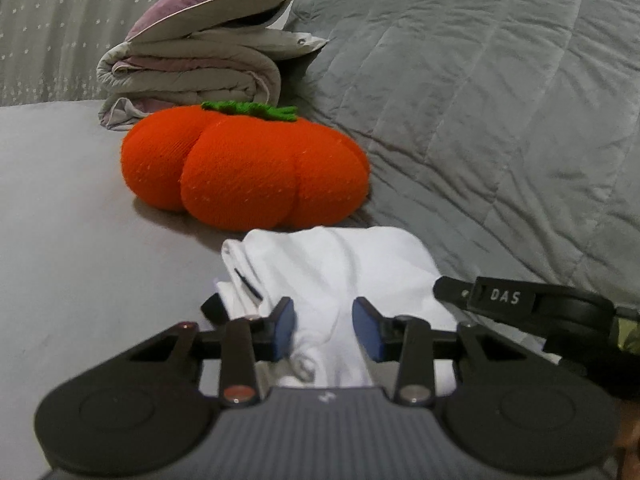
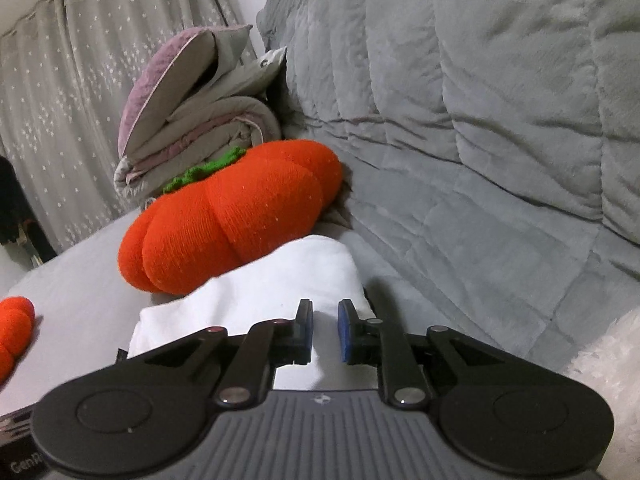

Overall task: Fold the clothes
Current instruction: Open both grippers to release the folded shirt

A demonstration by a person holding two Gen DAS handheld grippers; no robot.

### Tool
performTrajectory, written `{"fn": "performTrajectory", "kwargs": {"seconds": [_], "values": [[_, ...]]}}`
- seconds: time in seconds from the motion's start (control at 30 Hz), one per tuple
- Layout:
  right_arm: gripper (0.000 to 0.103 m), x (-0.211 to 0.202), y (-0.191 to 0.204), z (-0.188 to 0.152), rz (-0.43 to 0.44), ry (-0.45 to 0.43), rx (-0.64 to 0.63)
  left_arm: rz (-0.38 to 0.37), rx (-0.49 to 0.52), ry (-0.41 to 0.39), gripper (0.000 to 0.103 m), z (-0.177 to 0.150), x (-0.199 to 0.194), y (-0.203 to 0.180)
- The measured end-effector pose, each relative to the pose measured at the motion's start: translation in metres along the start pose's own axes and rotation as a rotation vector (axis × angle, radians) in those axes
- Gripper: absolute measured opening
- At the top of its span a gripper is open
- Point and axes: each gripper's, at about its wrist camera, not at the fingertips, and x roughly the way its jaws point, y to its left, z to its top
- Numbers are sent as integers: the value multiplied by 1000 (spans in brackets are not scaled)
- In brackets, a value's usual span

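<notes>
Second orange cushion [image 2: 14, 334], right view only

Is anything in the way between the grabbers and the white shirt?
No. The white shirt lies right between the left gripper fingers and the right gripper fingers. The orange pumpkin pillow sits behind it.

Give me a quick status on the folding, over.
Left gripper and right gripper both part-open, straddling white garment, bunched on bed. Pumpkin cushion just behind it.
</notes>
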Motion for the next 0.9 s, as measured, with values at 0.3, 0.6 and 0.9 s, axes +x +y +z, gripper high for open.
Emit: {"fn": "performTrajectory", "kwargs": {"seconds": [0.3, 0.6, 0.9], "values": [[17, 7, -1, -7, -7, 15, -4, 6, -5, 23, 31, -6, 6, 9], [16, 14, -1, -11, -14, 43, -4, -13, -12, 26, 32, -12, 8, 16], [16, 14, 1, -13, -21, 40, -21, -19, 19, 20, 32, -11, 8, 15]]}}
